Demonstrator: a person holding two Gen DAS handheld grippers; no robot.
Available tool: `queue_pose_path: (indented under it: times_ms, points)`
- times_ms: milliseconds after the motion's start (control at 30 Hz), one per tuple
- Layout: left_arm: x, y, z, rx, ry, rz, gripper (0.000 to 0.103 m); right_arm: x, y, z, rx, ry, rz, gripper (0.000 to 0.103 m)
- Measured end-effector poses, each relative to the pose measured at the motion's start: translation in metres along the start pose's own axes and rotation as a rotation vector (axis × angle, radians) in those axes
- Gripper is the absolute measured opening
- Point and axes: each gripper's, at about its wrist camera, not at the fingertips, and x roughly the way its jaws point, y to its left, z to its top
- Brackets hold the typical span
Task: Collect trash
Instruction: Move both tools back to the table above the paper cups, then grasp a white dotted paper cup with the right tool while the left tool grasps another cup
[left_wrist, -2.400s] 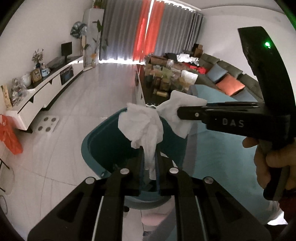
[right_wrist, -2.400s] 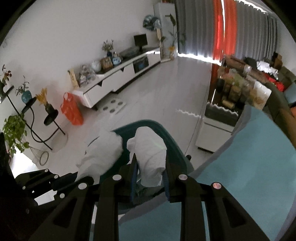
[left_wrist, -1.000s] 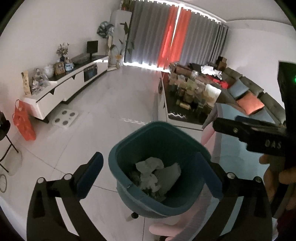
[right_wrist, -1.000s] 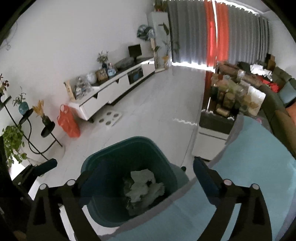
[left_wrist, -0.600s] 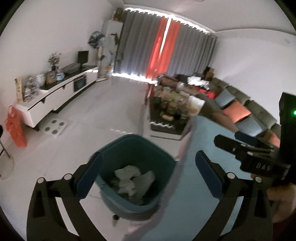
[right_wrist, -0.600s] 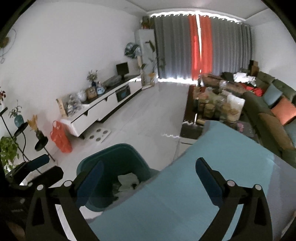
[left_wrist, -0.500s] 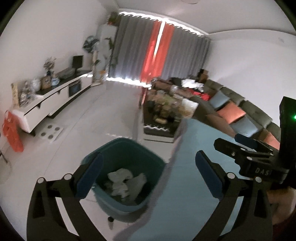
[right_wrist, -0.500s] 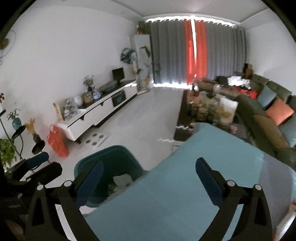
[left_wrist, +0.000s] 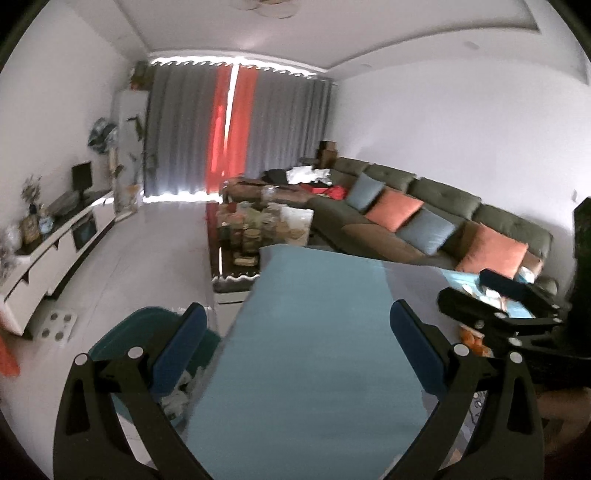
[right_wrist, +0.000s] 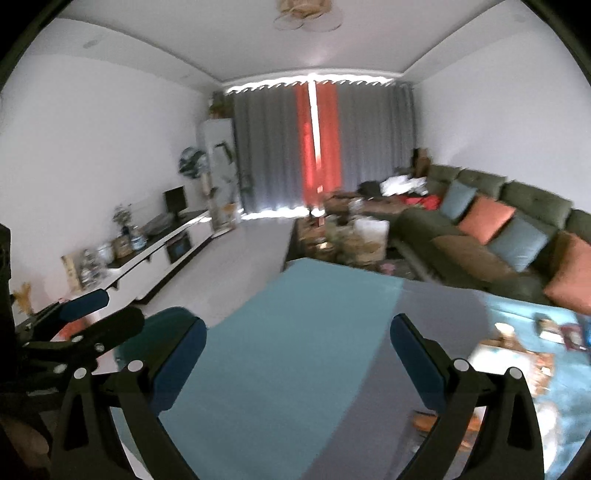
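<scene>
Teal tabletop (left_wrist: 314, 332) beneath both grippers, left (left_wrist: 295, 343) and right (right_wrist: 295, 347), jaws wide and empty; a blurred swing toward litter (right_wrist: 517, 354) risks scattering it.

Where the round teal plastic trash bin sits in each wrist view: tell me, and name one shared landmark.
Left wrist view: teal plastic trash bin at lower left, behind the open left gripper's left finger.
Right wrist view: bin at lower left, mostly hidden.
Shared landmark: the red curtain strip between grey curtains.
</scene>
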Motion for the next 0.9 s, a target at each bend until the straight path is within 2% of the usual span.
queue_pose_path:
  times_ms: [167, 233, 500, 667, 900]
  points:
    - [0.002, -0.038, -0.003, 0.058, -0.034, -0.074, 0.097, -0.035, -0.024, -0.016, 0.023, -0.062, -0.109, 0.096]
    - [0.002, -0.053, -0.005, 0.087, -0.052, -0.086, 0.097, -0.052, -0.039, -0.029, 0.031, -0.073, -0.180, 0.096]
    - [0.015, -0.097, -0.002, 0.107, -0.063, -0.171, 0.097, -0.090, -0.094, -0.069, 0.140, -0.036, -0.392, 0.096]
    - [0.029, -0.118, -0.007, 0.149, -0.047, -0.247, 0.097, -0.103, -0.119, -0.090, 0.216, -0.002, -0.466, 0.096]
    - [0.053, -0.144, -0.014, 0.195, -0.002, -0.287, 0.097, -0.099, -0.143, -0.100, 0.282, 0.048, -0.511, 0.096]
